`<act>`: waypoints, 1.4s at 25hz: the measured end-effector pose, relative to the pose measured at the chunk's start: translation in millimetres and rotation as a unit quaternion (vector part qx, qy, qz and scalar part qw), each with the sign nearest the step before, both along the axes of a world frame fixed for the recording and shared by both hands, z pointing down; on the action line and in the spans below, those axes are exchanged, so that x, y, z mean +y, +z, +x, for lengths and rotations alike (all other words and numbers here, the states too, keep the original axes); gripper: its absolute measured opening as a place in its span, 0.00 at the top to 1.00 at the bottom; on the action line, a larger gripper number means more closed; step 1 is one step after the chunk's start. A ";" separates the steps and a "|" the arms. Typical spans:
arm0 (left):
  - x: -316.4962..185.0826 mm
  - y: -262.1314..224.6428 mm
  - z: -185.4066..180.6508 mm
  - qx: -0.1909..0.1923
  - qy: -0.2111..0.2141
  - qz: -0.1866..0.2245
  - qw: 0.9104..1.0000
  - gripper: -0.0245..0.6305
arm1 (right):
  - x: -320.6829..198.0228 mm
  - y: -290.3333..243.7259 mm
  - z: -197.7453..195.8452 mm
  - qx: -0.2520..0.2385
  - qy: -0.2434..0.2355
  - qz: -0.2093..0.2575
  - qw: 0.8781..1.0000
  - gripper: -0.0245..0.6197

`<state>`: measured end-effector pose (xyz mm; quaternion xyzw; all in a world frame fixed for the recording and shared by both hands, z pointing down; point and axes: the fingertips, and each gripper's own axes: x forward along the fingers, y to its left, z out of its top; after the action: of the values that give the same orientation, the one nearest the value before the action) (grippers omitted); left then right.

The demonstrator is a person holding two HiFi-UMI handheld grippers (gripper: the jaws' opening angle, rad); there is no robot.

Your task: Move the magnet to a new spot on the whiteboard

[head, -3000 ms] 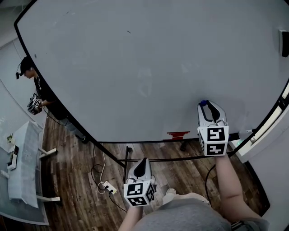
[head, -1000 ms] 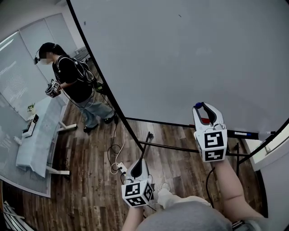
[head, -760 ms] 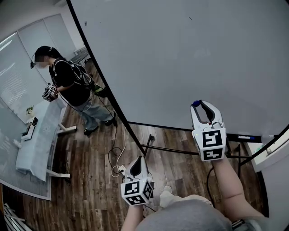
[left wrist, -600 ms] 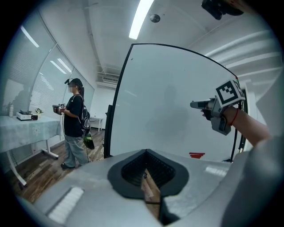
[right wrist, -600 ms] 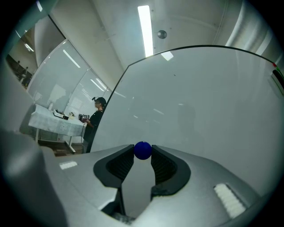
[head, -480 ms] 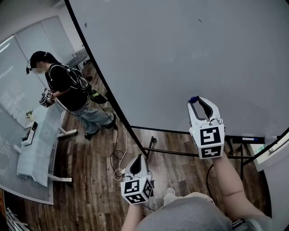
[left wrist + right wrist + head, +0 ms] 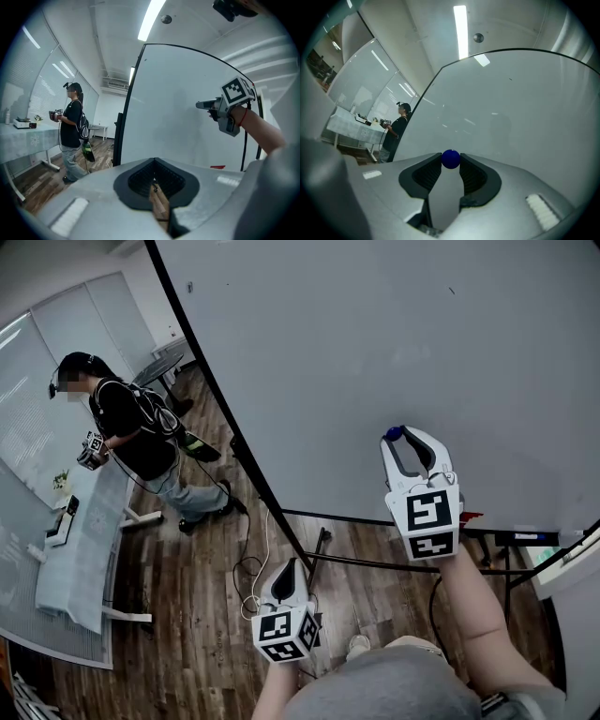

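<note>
The magnet [image 7: 451, 159] is blue, the whiteboard [image 7: 375, 352] grey-white, the floor [image 7: 192, 563] brown.

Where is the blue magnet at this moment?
In the right gripper view's centre, the blue magnet sits pinched between the jaws of the right gripper, in front of the whiteboard.

- Left tongs [image 7: 290, 568] held low, close to the body, jaws pressed together.
- Right tongs [image 7: 401, 434] raised on an outstretched forearm [image 7: 473, 606], jaw tips pinching the blue magnet [image 7: 450, 159].

Magnet [image 7: 393, 433] mostly behind right jaws
</note>
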<state>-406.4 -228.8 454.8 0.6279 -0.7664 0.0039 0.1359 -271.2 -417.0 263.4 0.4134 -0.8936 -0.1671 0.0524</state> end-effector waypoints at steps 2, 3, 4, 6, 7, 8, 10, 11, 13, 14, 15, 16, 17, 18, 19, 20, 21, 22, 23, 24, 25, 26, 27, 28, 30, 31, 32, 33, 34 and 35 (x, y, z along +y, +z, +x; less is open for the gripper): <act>-0.5 0.4 -7.9 0.001 0.000 0.000 1.000 0.96 | -1.7 -3.9 -10.0 0.003 0.004 0.004 1.000 0.77; -1.2 0.5 -10.4 0.002 0.002 0.001 1.000 0.96 | -2.7 -5.6 -14.3 0.004 0.006 0.006 1.000 0.77; -2.2 0.7 -12.0 0.002 0.003 0.001 1.000 0.96 | -4.0 -6.9 -17.9 0.006 0.008 0.008 1.000 0.77; -5.2 1.4 -13.2 0.002 0.008 0.002 1.000 0.96 | -7.6 -8.5 -22.6 0.009 0.016 0.012 1.000 0.77; -7.0 1.7 -13.5 0.003 0.011 0.002 1.000 0.96 | -9.9 -9.1 -24.1 0.010 0.020 0.013 1.000 0.77; -8.6 2.0 -13.7 0.003 0.014 0.002 1.000 0.96 | -12.2 -9.6 -25.2 0.011 0.025 0.013 1.000 0.77; -11.0 2.4 -13.9 0.004 0.020 0.002 1.000 0.96 | -16.6 -10.5 -26.4 0.013 0.036 0.011 0.999 0.77; -11.7 2.6 -13.9 0.003 0.023 0.002 1.000 0.96 | -18.5 -10.6 -26.5 0.015 0.041 0.011 0.999 0.77; -12.3 3.1 -14.8 0.003 0.028 0.002 1.000 0.96 | -21.2 -10.5 -26.4 0.019 0.052 0.010 0.998 0.77; -12.4 3.3 -16.2 0.003 0.030 0.003 1.000 0.96 | -21.9 -10.7 -26.8 0.020 0.057 0.011 0.998 0.77; -12.6 3.8 -17.8 0.003 0.032 0.003 0.999 0.96 | -22.6 -11.0 -27.7 0.022 0.062 0.011 0.998 0.77; -13.0 4.5 -19.3 0.003 0.033 0.003 0.999 0.96 | -23.3 -11.0 -28.7 0.024 0.066 0.012 0.997 0.77; -13.6 5.6 -20.3 0.004 0.035 0.002 0.999 0.96 | -24.1 -10.8 -29.7 0.027 0.069 0.013 0.997 0.77; -14.4 6.8 -20.7 0.004 0.036 0.001 0.999 0.96 | -25.1 -10.3 -30.5 0.031 0.072 0.014 0.997 0.77; -15.1 7.8 -20.5 0.005 0.038 0.001 0.999 0.96 | -26.2 -9.7 -30.8 0.035 0.076 0.016 0.996 0.77; -15.9 8.5 -19.9 0.006 0.039 0.001 0.999 0.96 | -27.4 -8.8 -30.5 0.038 0.080 0.016 0.996 0.77; -16.8 8.8 -18.9 0.006 0.041 0.001 0.999 0.96 | -29.0 -7.7 -29.6 0.041 0.085 0.015 0.995 0.77; -17.8 8.8 -18.0 0.006 0.042 0.002 0.999 0.96 | -30.5 -6.4 -28.7 0.044 0.089 0.014 0.995 0.77; -18.3 8.7 -17.7 0.007 0.043 0.003 0.999 0.96 | -31.9 -5.2 -28.2 0.046 0.092 0.012 0.995 0.77; -18.4 8.7 -18.0 0.007 0.044 0.003 0.999 0.96 | -32.7 -4.4 -28.3 0.048 0.096 0.011 0.994 0.77; -18.1 8.8 -18.8 0.008 0.044 0.003 0.999 0.96 | -33.2 -3.9 -28.8 0.051 0.099 0.011 0.994 0.77; -17.7 9.1 -19.7 0.008 0.044 0.003 0.999 0.96 | -33.6 -3.6 -29.4 0.053 0.102 0.011 0.993 0.77; -17.3 9.6 -20.4 0.009 0.044 0.002 0.999 0.96 | -34.0 -3.4 -29.7 0.055 0.106 0.013 0.993 0.77; -17.0 10.4 -20.9 0.009 0.044 0.002 0.999 0.96 | -34.5 -2.9 -29.7 0.058 0.110 0.015 0.992 0.77; -16.2 11.9 -22.1 0.009 0.041 0.002 0.999 0.96 | -35.4 -1.9 -29.1 0.063 0.118 0.022 0.991 0.77; -15.5 12.2 -23.1 0.008 0.039 0.002 0.999 0.96 | -35.5 -1.8 -29.0 0.064 0.121 0.025 0.990 0.77; -14.5 12.3 -24.4 0.008 0.038 0.002 0.999 0.96 | -35.3 -2.0 -29.4 0.064 0.122 0.027 0.990 0.77; -13.3 12.2 -25.5 0.009 0.036 0.002 0.999 0.96 | -34.8 -2.4 -30.0 0.064 0.123 0.029 0.990 0.77; -12.2 11.9 -26.3 0.010 0.035 0.002 0.999 0.96 | -34.2 -2.7 -30.7 0.063 0.124 0.030 0.990 0.77; -11.5 11.5 -26.4 0.010 0.035 0.002 0.999 0.96 | -33.7 -3.0 -31.3 0.063 0.124 0.032 0.990 0.77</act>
<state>-432.8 -240.3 466.3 0.6546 -0.7425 0.0006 0.1421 -302.5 -450.7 260.4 0.5112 -0.8244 -0.2134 0.1160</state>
